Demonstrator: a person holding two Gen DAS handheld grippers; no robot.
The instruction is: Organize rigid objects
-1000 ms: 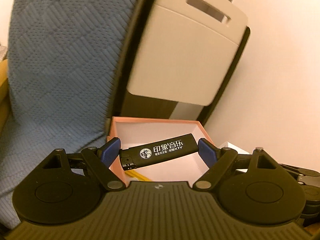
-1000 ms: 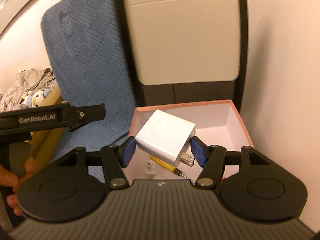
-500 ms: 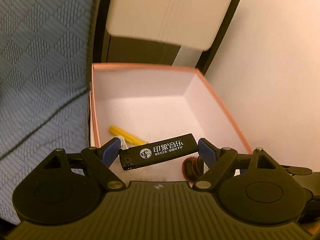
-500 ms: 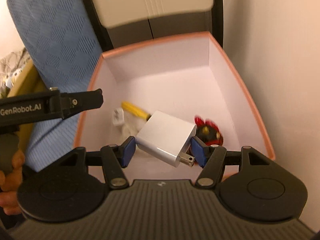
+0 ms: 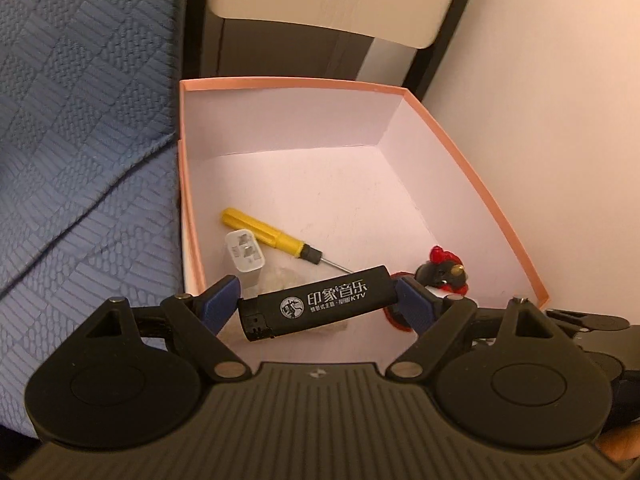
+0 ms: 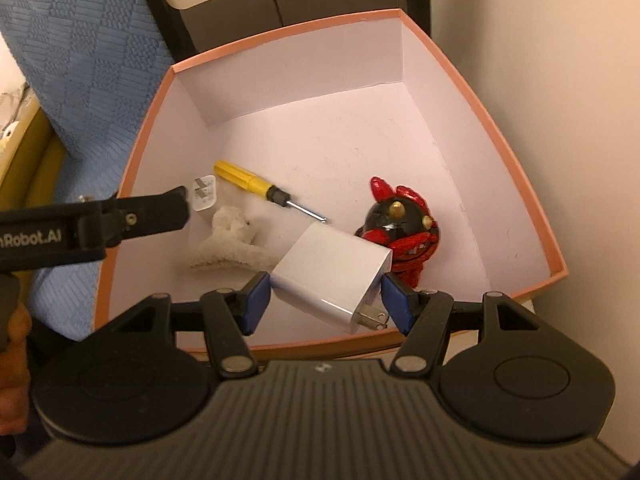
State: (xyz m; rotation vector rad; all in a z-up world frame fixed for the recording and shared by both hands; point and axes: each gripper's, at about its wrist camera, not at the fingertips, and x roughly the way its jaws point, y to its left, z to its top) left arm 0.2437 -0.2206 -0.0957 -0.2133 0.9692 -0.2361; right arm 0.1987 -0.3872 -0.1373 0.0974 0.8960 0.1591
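A blue quilted fabric cushion (image 5: 80, 140) filled the 9 o'clock side of the left wrist view, touching the left wall of an open rectangular cardboard box with a salmon-pink rim and white inside (image 5: 472, 168). The left gripper (image 5: 316, 300) hung over the box's near edge, its 2 blue pads clamped end to end on a black plastic lighter with white printed lettering (image 5: 320, 304). The right gripper (image 6: 324, 296) hung over the same box, its jaws opening around a white cube-shaped wall charger with 2 metal prongs (image 6: 332, 276); the 3 o'clock pad stood just clear of it. On the box floor lay a cream fuzzy soft piece (image 6: 236, 240), a red-and-black horned figurine (image 6: 404, 228) at 3 o'clock, a yellow-handled small screwdriver (image 6: 256, 186) at 10 o'clock, and a small white plug adapter (image 6: 204, 196) beside its handle.
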